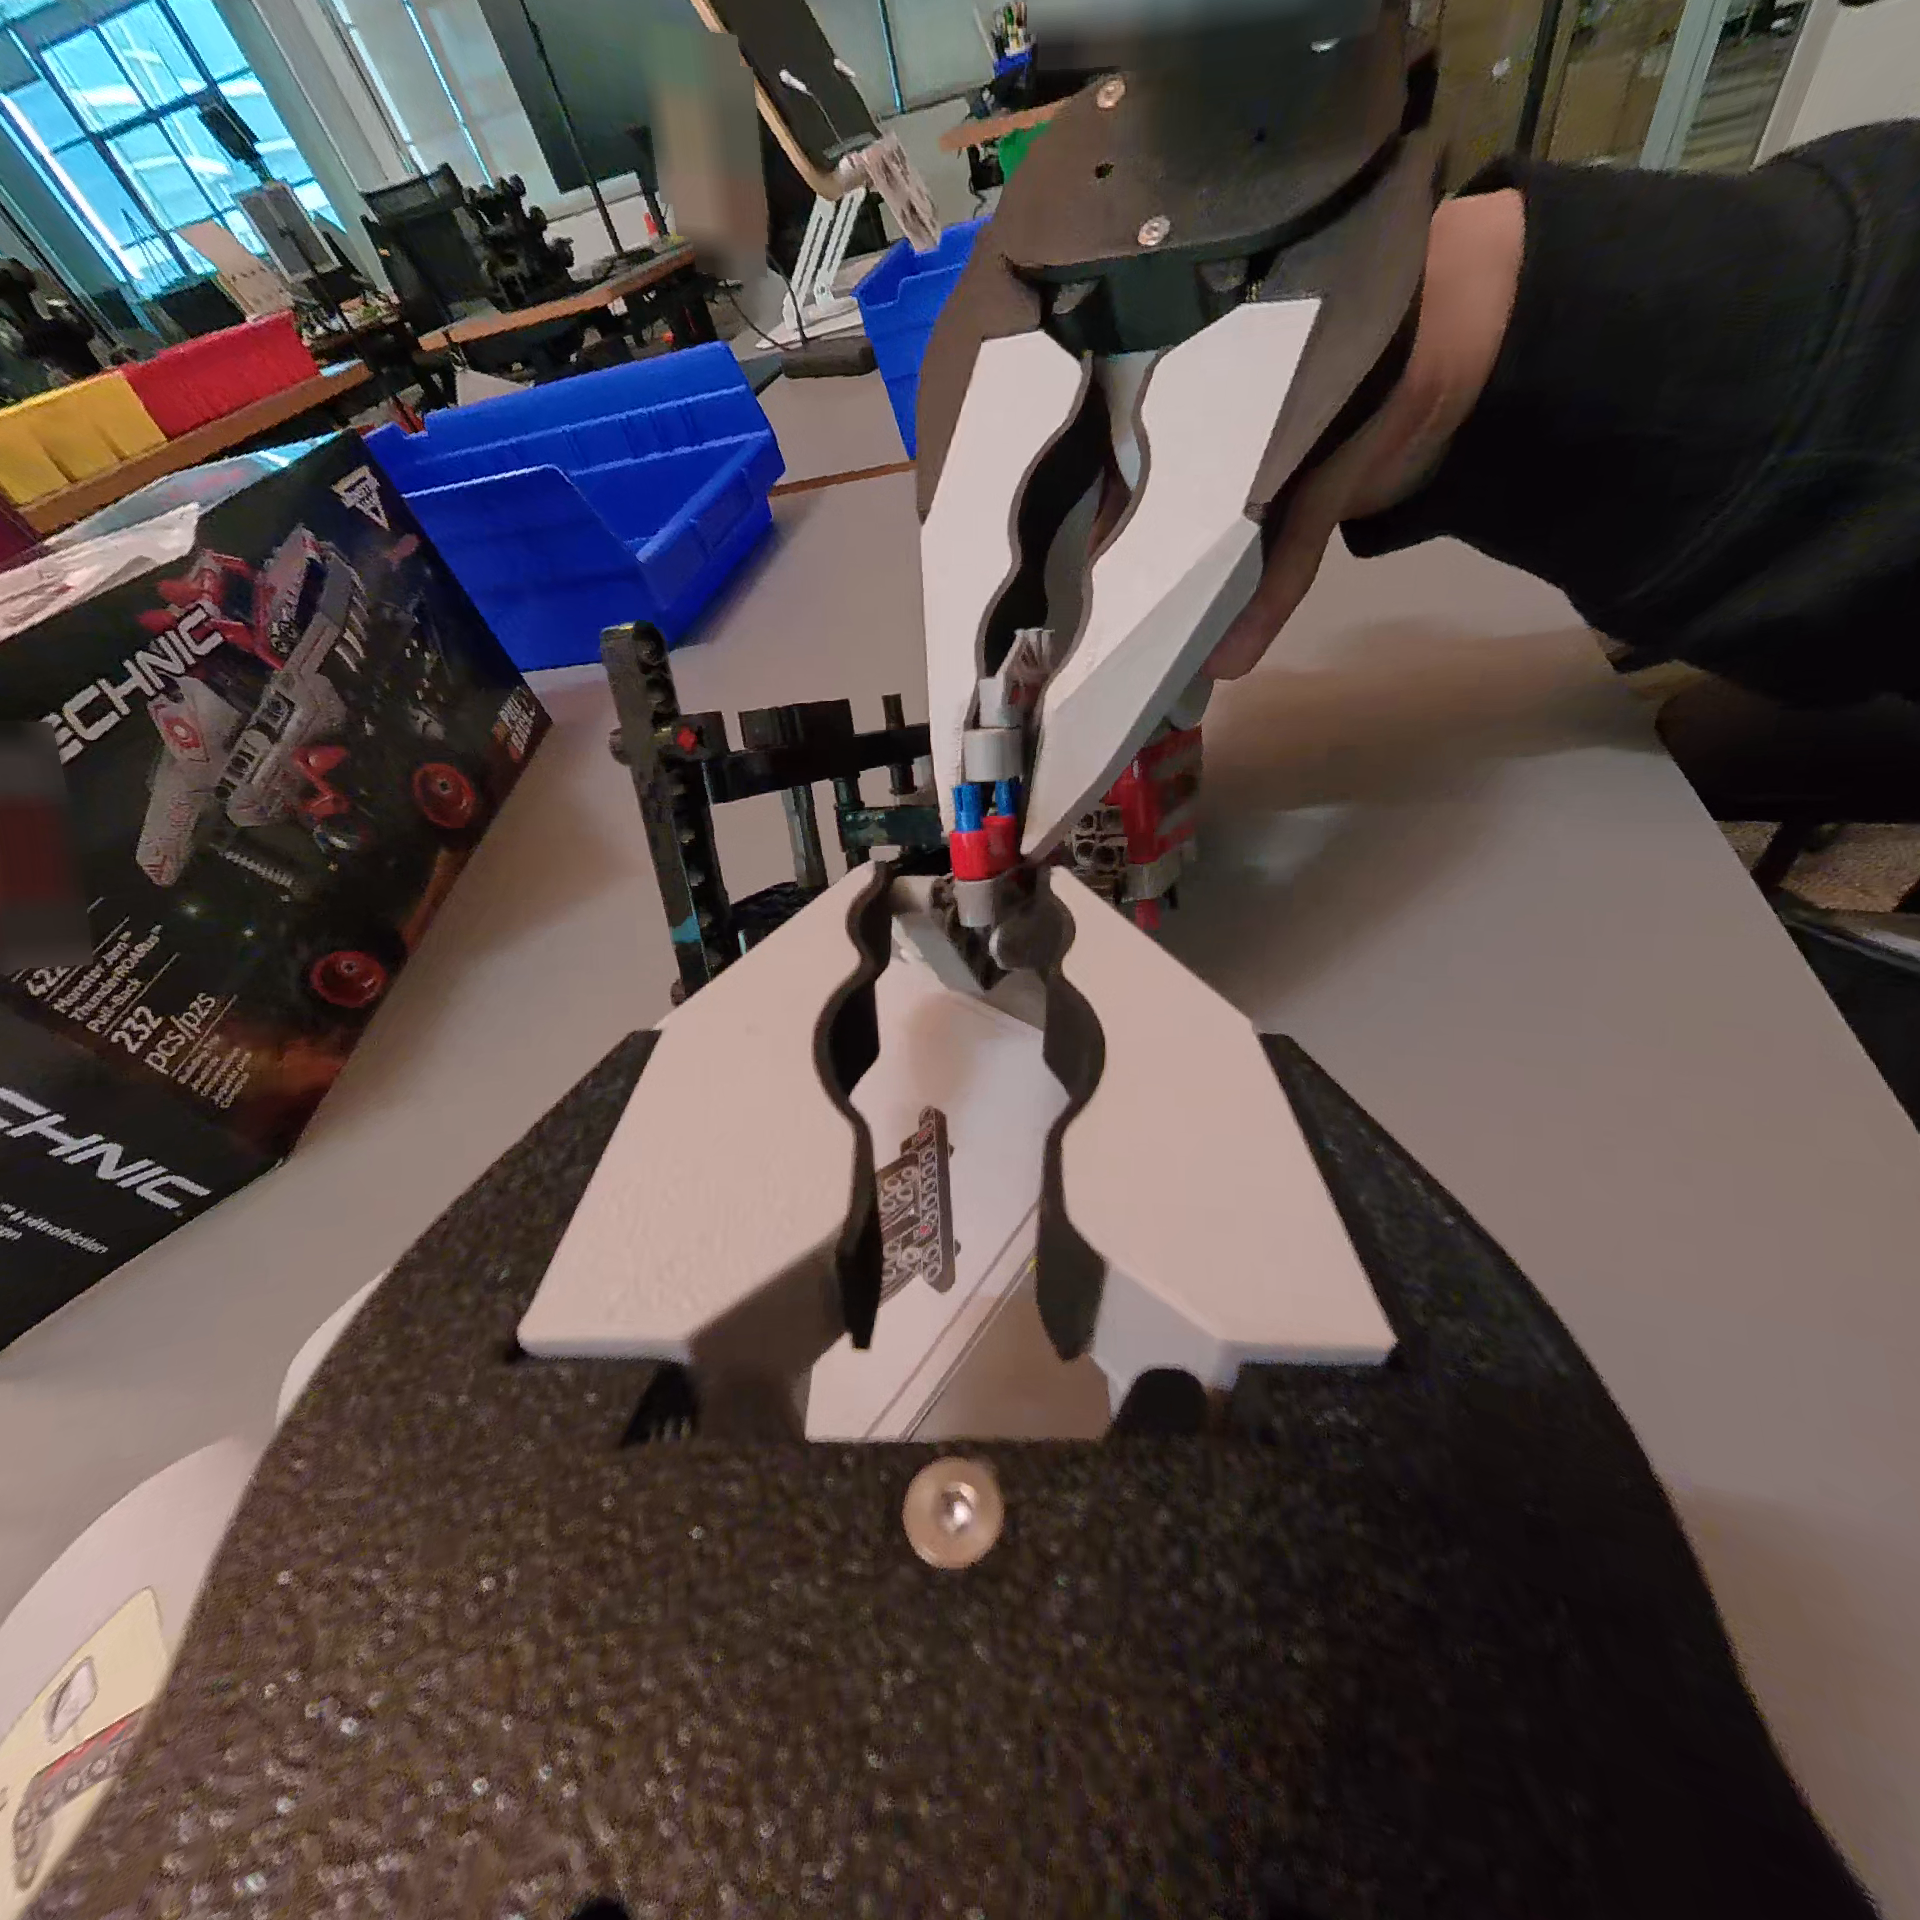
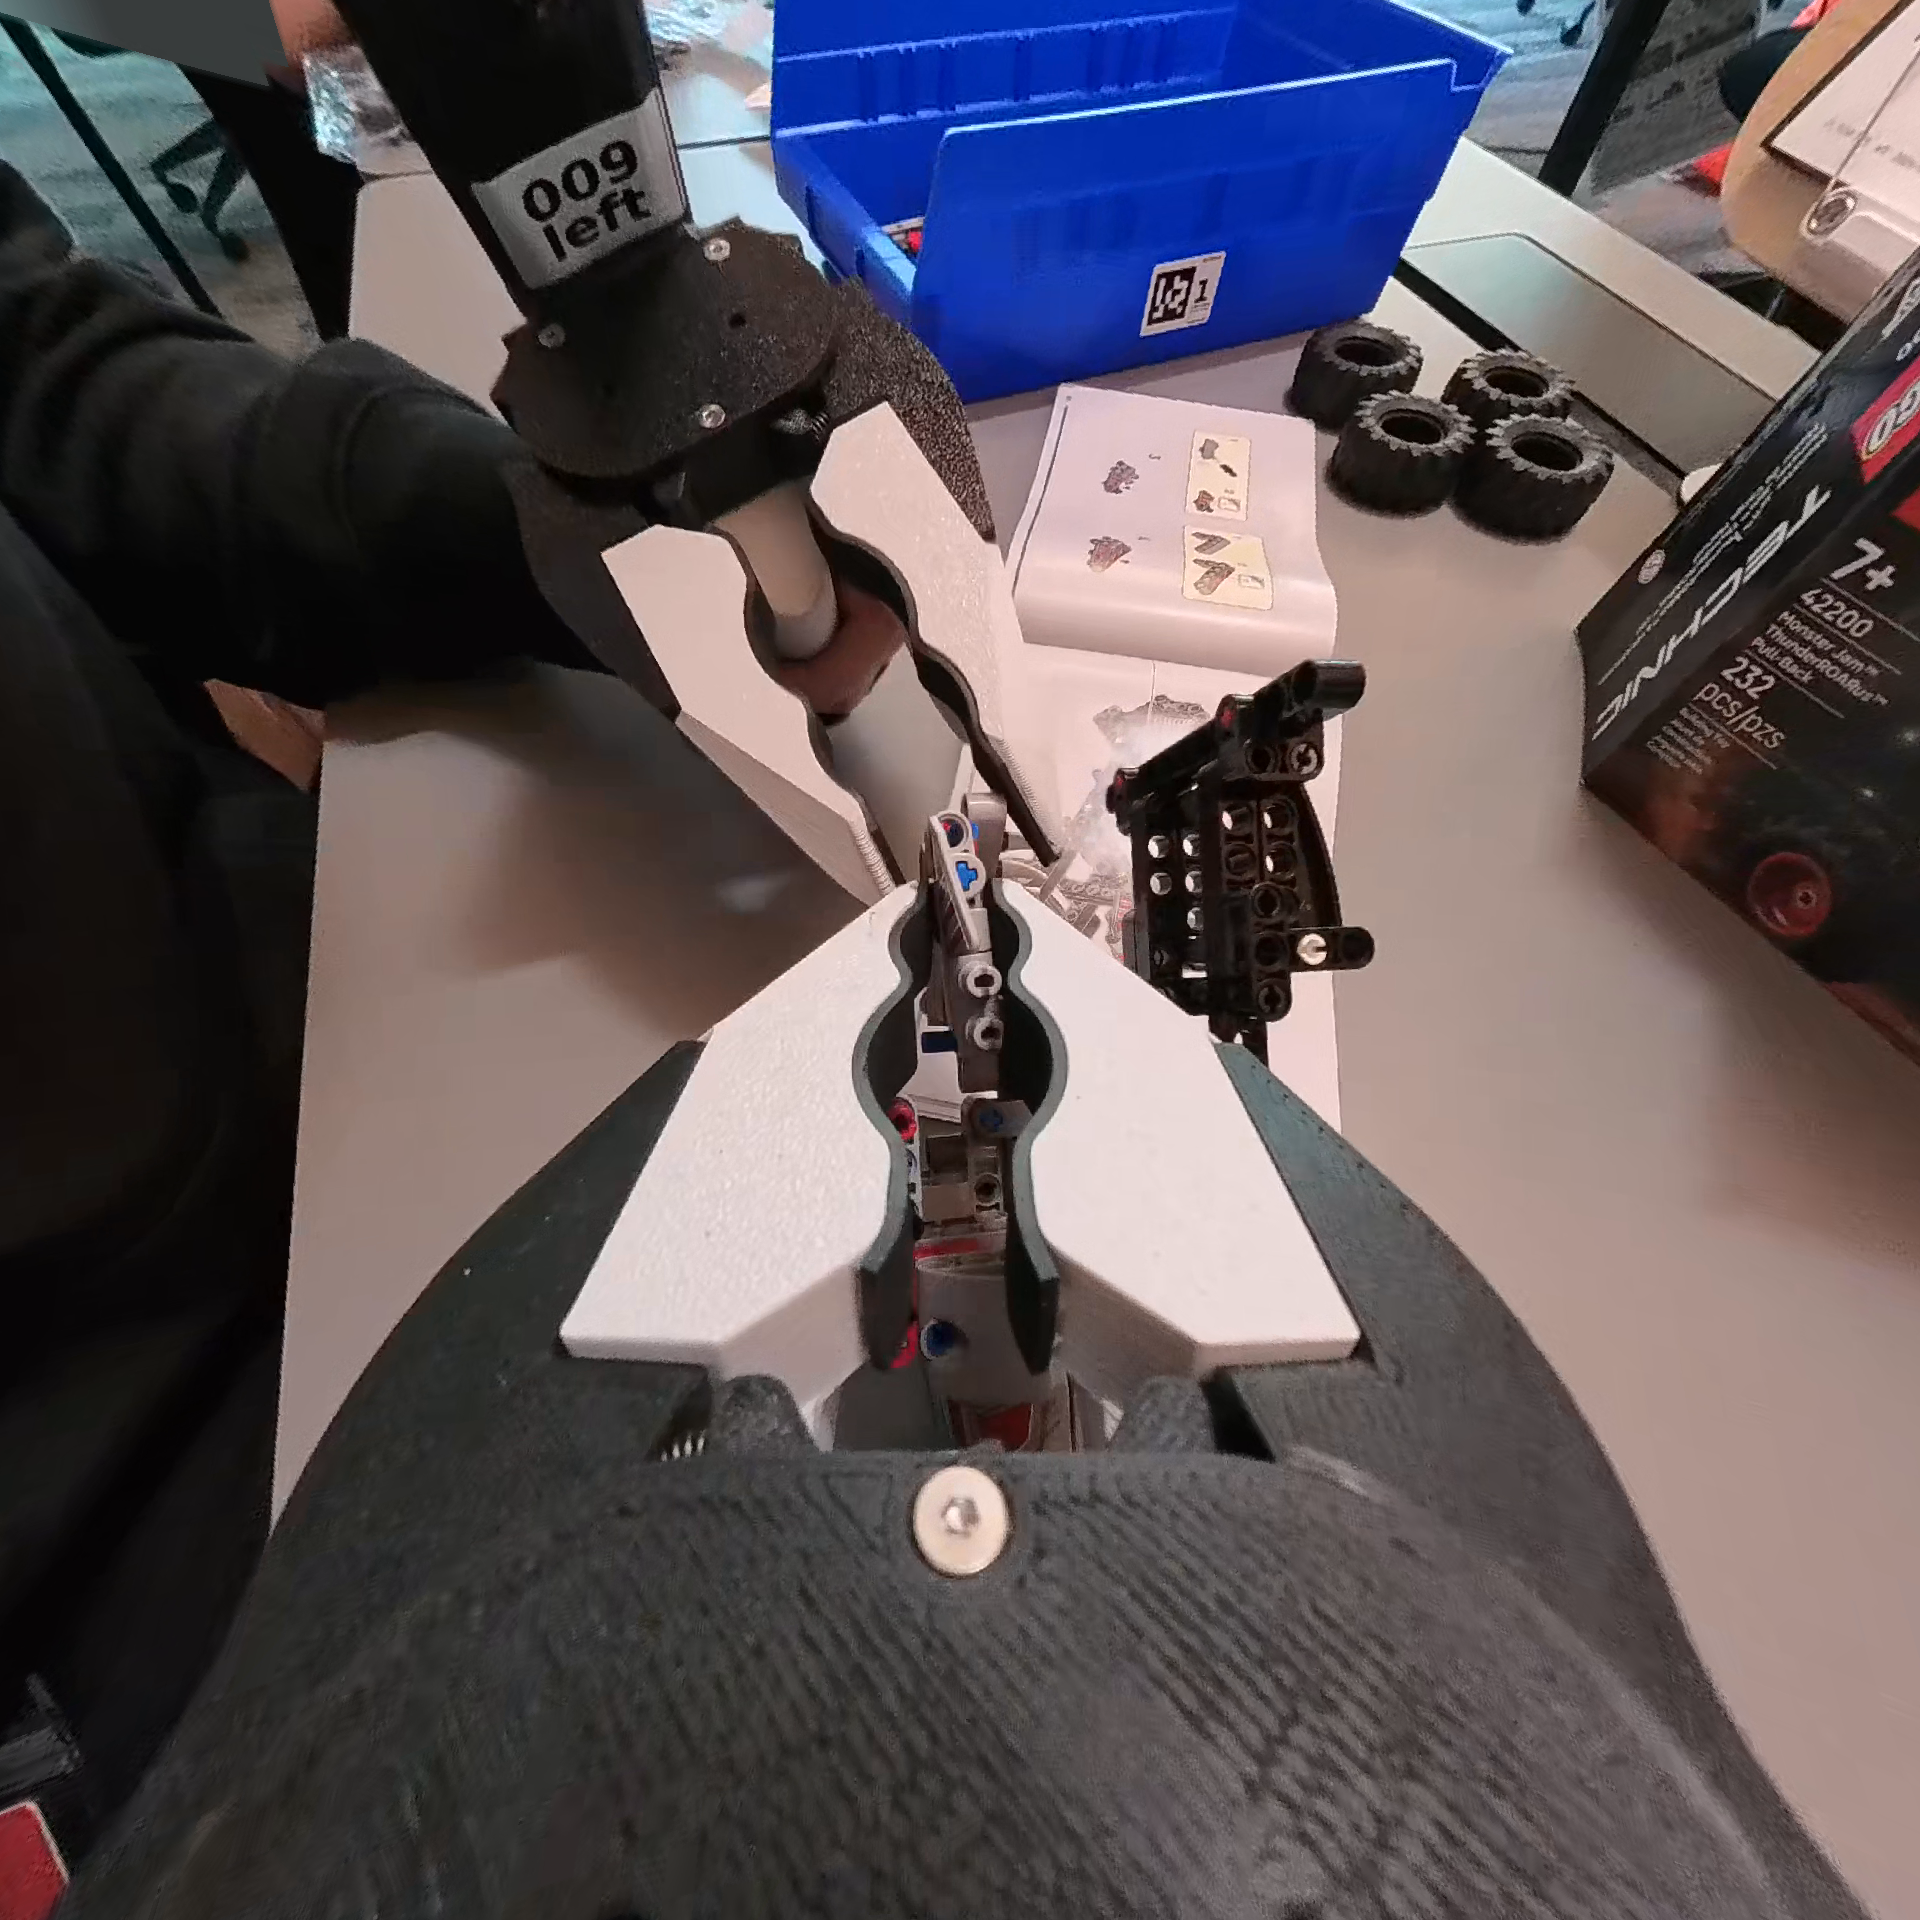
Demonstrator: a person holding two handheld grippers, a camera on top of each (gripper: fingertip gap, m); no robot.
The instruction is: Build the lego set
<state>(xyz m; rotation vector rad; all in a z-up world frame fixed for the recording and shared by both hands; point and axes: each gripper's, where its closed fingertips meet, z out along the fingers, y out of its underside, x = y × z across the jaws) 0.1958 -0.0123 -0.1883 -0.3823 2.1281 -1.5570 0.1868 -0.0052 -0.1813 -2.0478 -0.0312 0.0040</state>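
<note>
My right gripper (image 2: 961, 904) is shut on a grey lego sub-assembly (image 2: 971, 977) with red and blue pins, held above the white table (image 2: 1558, 1143). In the left wrist view it comes down from above (image 1: 992, 831), gripping the same sub-assembly (image 1: 987, 758). My left gripper (image 1: 961, 894) meets it tip to tip, its jaws closed on the grey and black end piece (image 1: 987, 930) of that sub-assembly. The left gripper also shows at the upper left of the right wrist view (image 2: 966, 847). A black lego chassis frame (image 2: 1236, 862) stands upright just beyond, also in the left wrist view (image 1: 707, 810).
The open instruction booklet (image 2: 1164, 520) lies under the work. Several black tyres (image 2: 1455, 436) sit at the back right. A blue bin (image 2: 1122, 177) stands behind, and more bins show in the left wrist view (image 1: 603, 488). The set's box (image 2: 1766, 727) stands at the right; in the left wrist view it is at the left (image 1: 239, 779). Less than 4 cm separates the two grippers' tips.
</note>
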